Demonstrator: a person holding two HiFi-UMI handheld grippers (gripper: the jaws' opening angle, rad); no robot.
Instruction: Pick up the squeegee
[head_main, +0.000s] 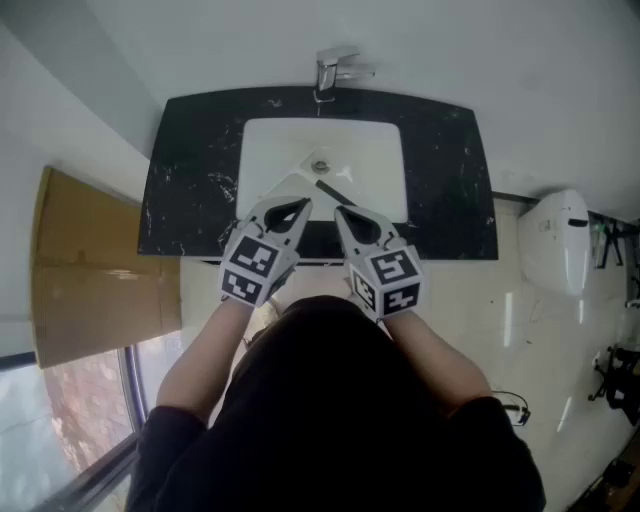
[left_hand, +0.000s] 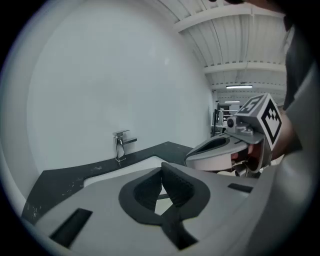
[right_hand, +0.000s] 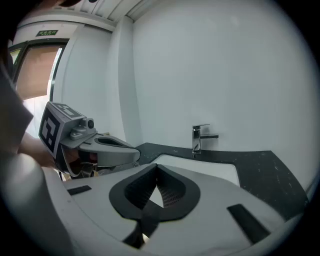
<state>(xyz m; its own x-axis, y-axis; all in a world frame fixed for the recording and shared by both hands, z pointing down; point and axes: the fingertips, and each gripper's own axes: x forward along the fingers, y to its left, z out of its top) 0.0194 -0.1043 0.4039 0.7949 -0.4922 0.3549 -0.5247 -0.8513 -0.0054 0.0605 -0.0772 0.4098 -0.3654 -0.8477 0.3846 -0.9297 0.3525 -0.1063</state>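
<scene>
I'm holding the left claw (head_main: 303, 203) and right claw (head_main: 340, 211) pinched shut and empty over the bench's (head_main: 190, 200) front edge, ready to reach what looks like the squeegee (head_main: 332, 192) in the sink (head_main: 270, 140).

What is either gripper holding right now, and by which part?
Nothing. Left gripper and right gripper both have jaws together and empty, above the sink.

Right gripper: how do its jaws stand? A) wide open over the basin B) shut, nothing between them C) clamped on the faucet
B: on the right gripper the pads meet at the tips with nothing between them; the faucet stands apart, farther back.
</scene>
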